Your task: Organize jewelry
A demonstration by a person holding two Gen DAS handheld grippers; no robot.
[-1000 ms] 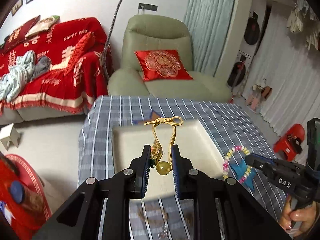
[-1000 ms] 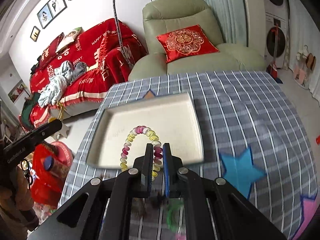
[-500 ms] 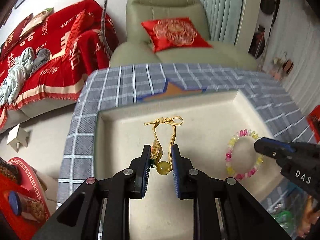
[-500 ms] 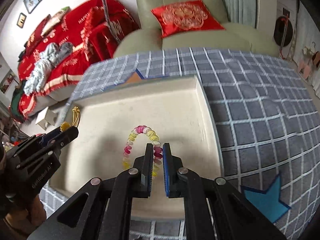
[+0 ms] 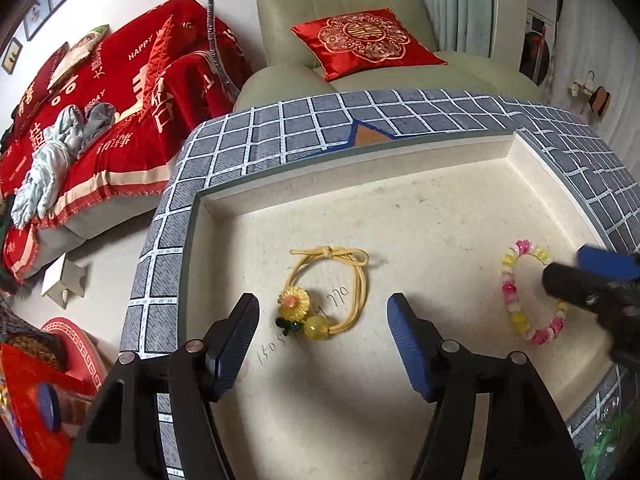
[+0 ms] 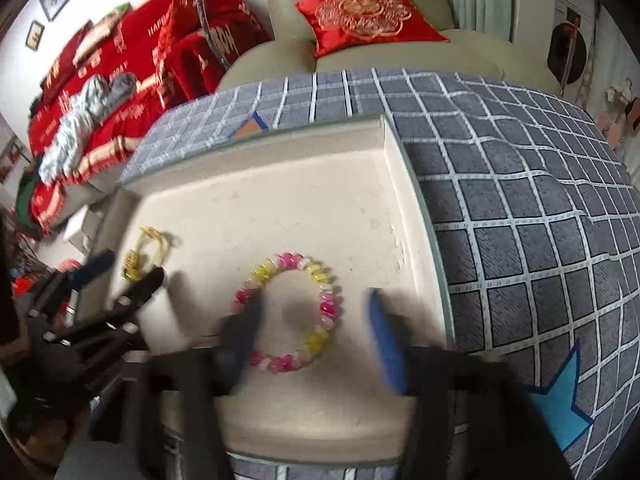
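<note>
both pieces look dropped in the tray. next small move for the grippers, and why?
Probably lift both straight up and out. The left gripper stands open around the yellow cord bracelet, the right gripper open around the pink-yellow bead bracelet; both pieces lie flat on the tray floor, ungripped.

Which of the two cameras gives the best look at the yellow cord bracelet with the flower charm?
The left wrist view. There the yellow cord bracelet with the flower charm lies sharp and whole on the cream tray, between the open jaws. The right wrist view shows it only small and blurred at the left, partly behind the other gripper.
</note>
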